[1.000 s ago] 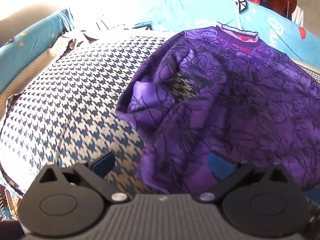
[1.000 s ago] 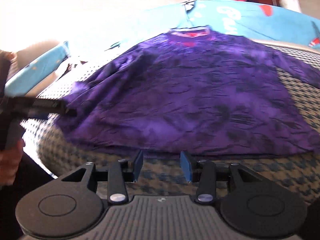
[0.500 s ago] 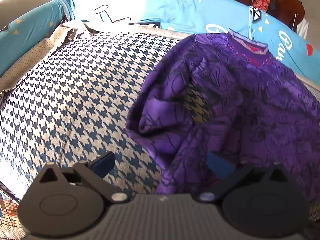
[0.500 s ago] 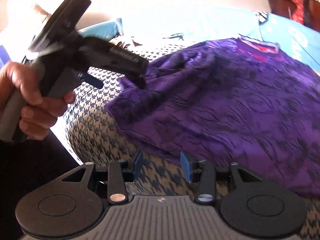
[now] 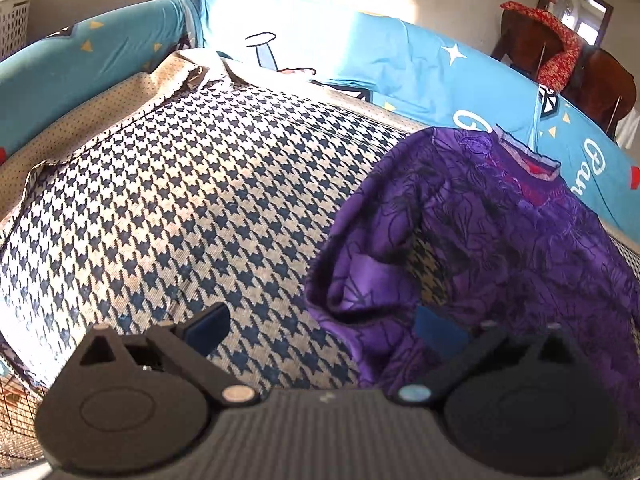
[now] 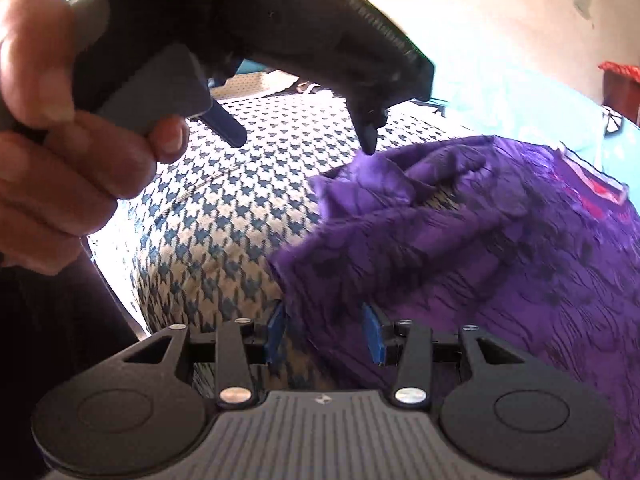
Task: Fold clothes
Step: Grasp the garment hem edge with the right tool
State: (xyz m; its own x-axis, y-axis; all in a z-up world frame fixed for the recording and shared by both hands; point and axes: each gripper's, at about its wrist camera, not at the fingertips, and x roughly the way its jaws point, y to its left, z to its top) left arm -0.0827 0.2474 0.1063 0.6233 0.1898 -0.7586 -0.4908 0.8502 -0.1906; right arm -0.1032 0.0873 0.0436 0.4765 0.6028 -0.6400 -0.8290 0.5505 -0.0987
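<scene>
A purple patterned shirt [image 5: 500,248] lies face up on the houndstooth cover [image 5: 192,208], collar [image 5: 528,156] at the far end. Its left sleeve [image 5: 352,280] is bunched and curled over, showing a patch of cover beneath. My left gripper [image 5: 322,326] hovers open just short of that sleeve, holding nothing. In the right wrist view the shirt [image 6: 480,264] fills the right side. My right gripper [image 6: 324,332] is open, and the shirt's lower left corner [image 6: 304,292] reaches in between its blue pads without being clamped. The left gripper [image 6: 298,132] hangs above the sleeve, held by a hand [image 6: 60,152].
A blue cartoon-print sheet [image 5: 400,68] runs along the back and left of the bed. A wooden chair with red cloth [image 5: 560,52] stands at the far right, a white basket [image 5: 14,16] at the far left. The bed's near-left edge [image 6: 132,280] drops away.
My right gripper slid left along the hem to the shirt's lower left corner. The left gripper drew back and up from the sleeve, and now looms close in the right wrist view.
</scene>
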